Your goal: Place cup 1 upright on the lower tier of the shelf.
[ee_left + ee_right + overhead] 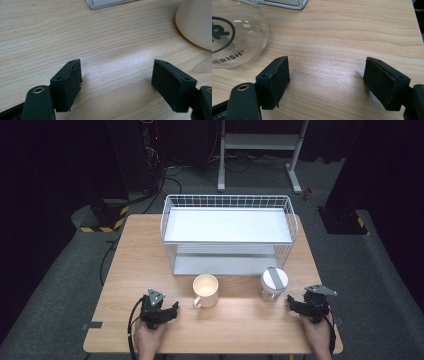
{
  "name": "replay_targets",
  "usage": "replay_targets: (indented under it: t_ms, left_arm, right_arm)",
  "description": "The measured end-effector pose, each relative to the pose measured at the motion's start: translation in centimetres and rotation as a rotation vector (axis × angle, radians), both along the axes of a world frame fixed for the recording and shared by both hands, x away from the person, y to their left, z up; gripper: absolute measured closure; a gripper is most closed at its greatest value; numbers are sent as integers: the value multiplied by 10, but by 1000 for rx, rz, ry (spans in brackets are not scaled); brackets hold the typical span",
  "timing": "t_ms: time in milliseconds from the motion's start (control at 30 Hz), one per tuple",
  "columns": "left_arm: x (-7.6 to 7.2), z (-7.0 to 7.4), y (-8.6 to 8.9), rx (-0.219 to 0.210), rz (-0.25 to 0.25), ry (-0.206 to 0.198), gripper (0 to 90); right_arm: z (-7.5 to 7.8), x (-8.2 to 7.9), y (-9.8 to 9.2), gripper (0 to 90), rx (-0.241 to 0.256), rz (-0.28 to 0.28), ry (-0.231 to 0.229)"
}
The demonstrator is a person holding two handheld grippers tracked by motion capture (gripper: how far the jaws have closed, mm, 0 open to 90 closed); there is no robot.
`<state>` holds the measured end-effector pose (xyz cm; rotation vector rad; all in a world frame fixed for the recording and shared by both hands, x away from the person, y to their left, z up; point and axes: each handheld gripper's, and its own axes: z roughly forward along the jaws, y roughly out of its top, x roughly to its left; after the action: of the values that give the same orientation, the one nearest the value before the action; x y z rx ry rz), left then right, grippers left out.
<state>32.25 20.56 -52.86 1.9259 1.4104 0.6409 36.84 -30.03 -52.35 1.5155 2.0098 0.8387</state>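
My left gripper (pixel 165 311) rests low over the table (pixel 240 320) at the near left, jaws spread wide with bare wood between them. My right gripper (pixel 300 306) at the near right is spread just as wide, gripping nothing. The cream mug (pixel 205 290) stands upright right of my left gripper, handle pointing near-left. The glass jar (pixel 273 283) stands upright, lid up, just left of my right gripper.

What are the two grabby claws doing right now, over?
Left gripper open, empty, beside the cream mug. Right gripper open, empty, beside the glass jar. Nothing held. Bare table between the jaws; nothing in the way.
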Motion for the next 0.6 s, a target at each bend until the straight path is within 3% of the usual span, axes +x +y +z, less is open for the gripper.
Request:
replay_targets:
  t_ms: [600]
  left_arm:
    - [0,0,0,-1,11,0,240]
  right_arm:
    - [0,0,0,177,5,-12,8]
